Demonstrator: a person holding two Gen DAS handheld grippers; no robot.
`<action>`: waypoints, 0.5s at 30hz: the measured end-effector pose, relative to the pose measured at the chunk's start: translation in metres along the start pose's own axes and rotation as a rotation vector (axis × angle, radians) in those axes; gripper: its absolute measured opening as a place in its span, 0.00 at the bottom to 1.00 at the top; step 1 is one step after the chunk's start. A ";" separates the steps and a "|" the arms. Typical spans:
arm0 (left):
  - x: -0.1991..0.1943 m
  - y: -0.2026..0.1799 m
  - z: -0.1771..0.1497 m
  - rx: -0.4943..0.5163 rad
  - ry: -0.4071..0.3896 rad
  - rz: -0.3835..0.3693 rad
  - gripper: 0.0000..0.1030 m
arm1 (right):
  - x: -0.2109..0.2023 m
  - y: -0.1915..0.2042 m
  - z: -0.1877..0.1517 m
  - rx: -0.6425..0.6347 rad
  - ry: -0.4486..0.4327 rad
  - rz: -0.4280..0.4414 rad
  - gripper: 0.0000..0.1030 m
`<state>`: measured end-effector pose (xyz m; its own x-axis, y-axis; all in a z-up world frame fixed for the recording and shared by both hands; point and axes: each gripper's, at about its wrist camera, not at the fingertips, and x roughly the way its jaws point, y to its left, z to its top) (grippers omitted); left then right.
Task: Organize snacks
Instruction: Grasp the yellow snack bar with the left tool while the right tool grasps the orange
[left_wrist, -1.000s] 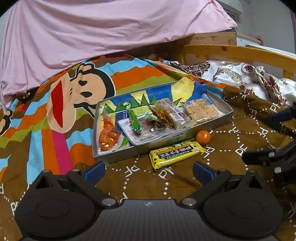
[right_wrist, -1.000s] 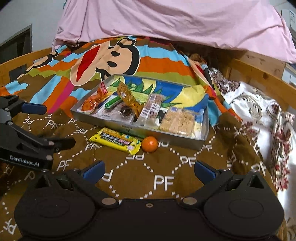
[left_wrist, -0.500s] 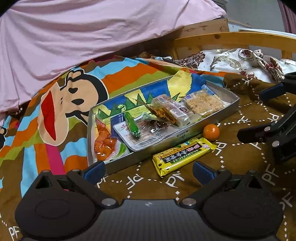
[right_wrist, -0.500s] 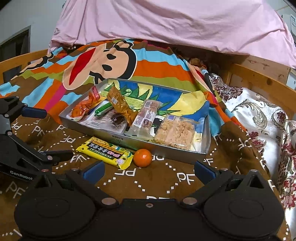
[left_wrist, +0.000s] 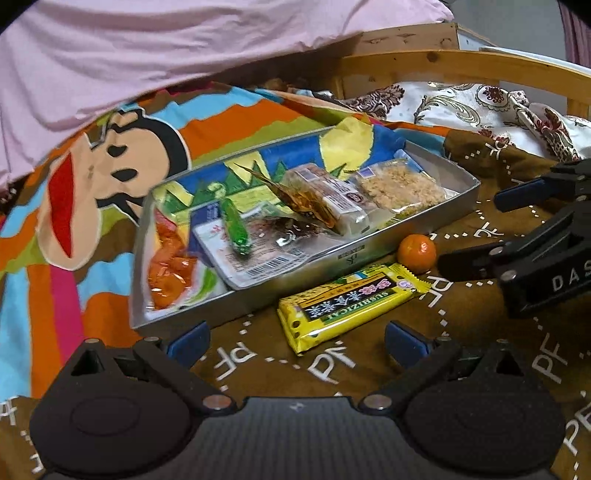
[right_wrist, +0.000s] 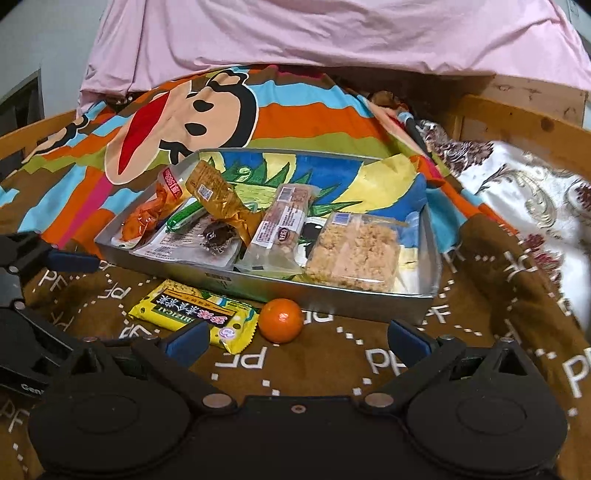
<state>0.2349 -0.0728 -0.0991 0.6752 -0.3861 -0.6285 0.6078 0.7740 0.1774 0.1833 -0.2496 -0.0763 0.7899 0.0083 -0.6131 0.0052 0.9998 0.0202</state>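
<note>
Both my left gripper (left_wrist: 295, 341) and right gripper (right_wrist: 297, 339) hover wide open, holding nothing. The yellow snack bar (left_wrist: 349, 304) and small orange (right_wrist: 280, 320) lie on the bed just outside the tray (right_wrist: 325, 301). The round orange may roll off the soft blanket (right_wrist: 332, 369) if nudged.

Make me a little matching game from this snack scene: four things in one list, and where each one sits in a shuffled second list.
Things:
1. small orange fruit
2. yellow snack bar
3. crumbly rice cake pack
4. green stick snack

Places:
A. inside the metal tray, at its right end
B. on the brown blanket, lying flat in front of the tray
C. inside the tray, lying on a flat white packet
D. on the brown blanket, right beside the yellow wrapper's end

Pairs: 1-D, 2-B, 3-A, 4-C
</note>
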 end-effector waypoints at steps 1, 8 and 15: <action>0.003 0.001 0.001 -0.008 0.005 -0.010 1.00 | 0.003 -0.001 0.000 0.013 0.002 0.005 0.97; 0.022 0.008 0.004 -0.039 0.024 -0.055 1.00 | 0.028 -0.011 0.005 0.129 0.024 0.051 0.84; 0.035 0.018 0.007 -0.083 0.042 -0.108 1.00 | 0.040 -0.004 0.005 0.102 0.033 0.081 0.52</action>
<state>0.2724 -0.0761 -0.1130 0.5888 -0.4491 -0.6720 0.6376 0.7690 0.0447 0.2180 -0.2532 -0.0972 0.7695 0.0908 -0.6322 0.0062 0.9887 0.1496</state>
